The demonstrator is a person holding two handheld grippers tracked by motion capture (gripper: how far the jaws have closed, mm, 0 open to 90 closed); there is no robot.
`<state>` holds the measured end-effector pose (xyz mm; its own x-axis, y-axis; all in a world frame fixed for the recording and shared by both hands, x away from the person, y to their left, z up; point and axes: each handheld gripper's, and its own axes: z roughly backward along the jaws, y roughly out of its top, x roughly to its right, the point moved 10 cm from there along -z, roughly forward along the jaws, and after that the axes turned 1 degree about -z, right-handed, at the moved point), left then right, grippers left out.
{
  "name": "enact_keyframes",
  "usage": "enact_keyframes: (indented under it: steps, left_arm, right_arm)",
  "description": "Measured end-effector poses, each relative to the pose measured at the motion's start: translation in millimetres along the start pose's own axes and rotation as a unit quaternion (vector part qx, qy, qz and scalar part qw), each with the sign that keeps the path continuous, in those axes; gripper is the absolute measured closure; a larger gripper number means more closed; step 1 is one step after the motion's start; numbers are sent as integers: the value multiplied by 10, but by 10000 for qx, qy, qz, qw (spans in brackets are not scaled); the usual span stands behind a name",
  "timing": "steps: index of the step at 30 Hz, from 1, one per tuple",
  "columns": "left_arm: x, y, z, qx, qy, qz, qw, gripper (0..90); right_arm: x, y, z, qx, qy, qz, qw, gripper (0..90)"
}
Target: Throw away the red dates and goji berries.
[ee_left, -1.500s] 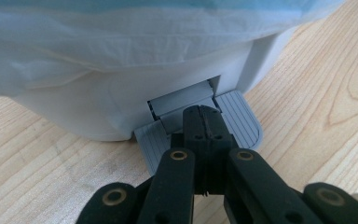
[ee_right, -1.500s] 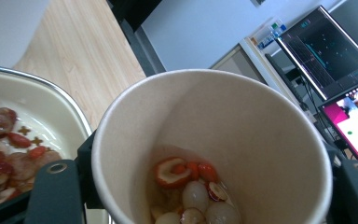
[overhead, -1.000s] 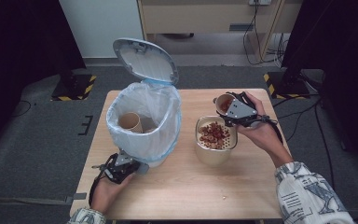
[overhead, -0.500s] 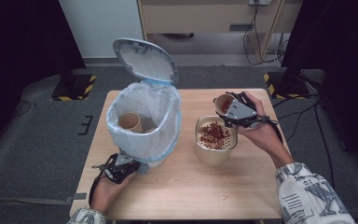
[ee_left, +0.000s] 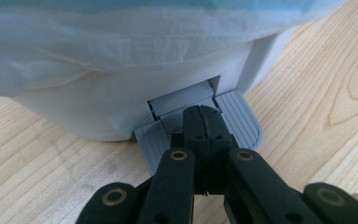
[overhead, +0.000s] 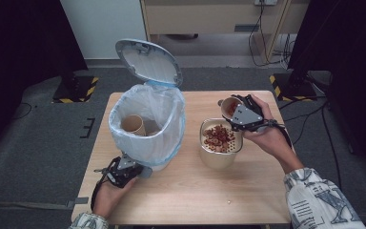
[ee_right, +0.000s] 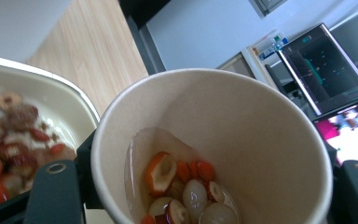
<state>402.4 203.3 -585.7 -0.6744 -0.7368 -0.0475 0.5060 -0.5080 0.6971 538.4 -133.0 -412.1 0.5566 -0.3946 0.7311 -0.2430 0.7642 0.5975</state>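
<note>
High view: left claw (overhead: 140,170) sits closed, tips pressing the bin's grey pedal (ee_left: 244,121) at the near edge of the surface (overhead: 248,191). Lid (overhead: 147,62) stands up. Farther across, right claw (overhead: 233,112) clamps a tilted paper cup (ee_right: 242,140) of dried fruit beside the metal bowl (overhead: 219,157).

Bright even overhead light, dark room edges, soft close-up blur
</note>
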Motion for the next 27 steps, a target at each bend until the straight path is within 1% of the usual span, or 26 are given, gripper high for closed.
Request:
enact_keyframes:
  steps: [3, 4, 5, 7, 9, 10, 12, 13, 15, 17, 19, 20, 22, 23, 24, 26, 27]
  left_arm:
    - [-1, 0, 0, 0, -2, 2, 10000, 900]
    - [-1, 0, 0, -1, -4, 1, 10000, 900]
    - [-1, 0, 0, 1, -3, 2, 10000, 900]
    - [-1, 0, 0, 1, -1, 1, 10000, 900]
    - [0, 0, 0, -1, -1, 4, 10000, 900]
    - [0, 0, 0, 0, 1, 3, 10000, 900]
    - [0, 0, 0, -1, 0, 4, 10000, 900]
    - [-1, 0, 0, -1, 1, 0, 10000, 900]
    - [0, 0, 0, 2, -2, 5, 10000, 900]
    - [-1, 1, 0, 4, -3, 2, 10000, 900]
    - [-2, 0, 0, 3, -5, 3, 10000, 900]
    - [-1, 1, 0, 4, -2, 4, 10000, 900]
    - [-1, 0, 0, 1, 1, 5, 10000, 900]
    - [-1, 0, 0, 2, 0, 5, 10000, 900]
    - [-1, 0, 0, 0, 1, 5, 10000, 900]
    - [-1, 0, 0, 2, -1, 6, 10000, 900]
    - [-2, 0, 0, 2, -6, 6, 10000, 900]
  right_arm:
    - [-41, 1, 15, -97, 39, 264, 9996, 271]
    - [-51, 4, 19, -100, 62, 292, 9995, 271]
    - [-55, 10, 24, -84, 75, 268, 9996, 271]
    - [-60, 45, 39, 9, 90, 181, 9998, 271]
    - [-62, 106, 52, 215, 143, -125, 9996, 271]
    - [-58, 124, 56, 274, 147, -229, 9993, 271]
    - [-35, 154, 66, 435, 143, -535, 9975, 271]
    - [-20, 155, 66, 478, 135, -614, 9969, 271]
    - [-20, 137, 62, 459, 148, -648, 9967, 271]
    - [-39, 126, 61, 439, 172, -619, 9970, 271]
    - [-51, 121, 61, 378, 114, -452, 9982, 271]
    - [-68, 117, 63, 317, 120, -317, 9989, 271]
    - [-65, 103, 61, 162, -6, -17, 9999, 271]
    - [-63, 95, 62, 11, -106, 273, 9996, 271]
    - [-63, 95, 62, 11, -106, 273, 9996, 271]
    - [-68, 85, 65, -168, -181, 678, 9974, 270]
    - [-96, 99, 72, -216, -141, 834, 9962, 269]
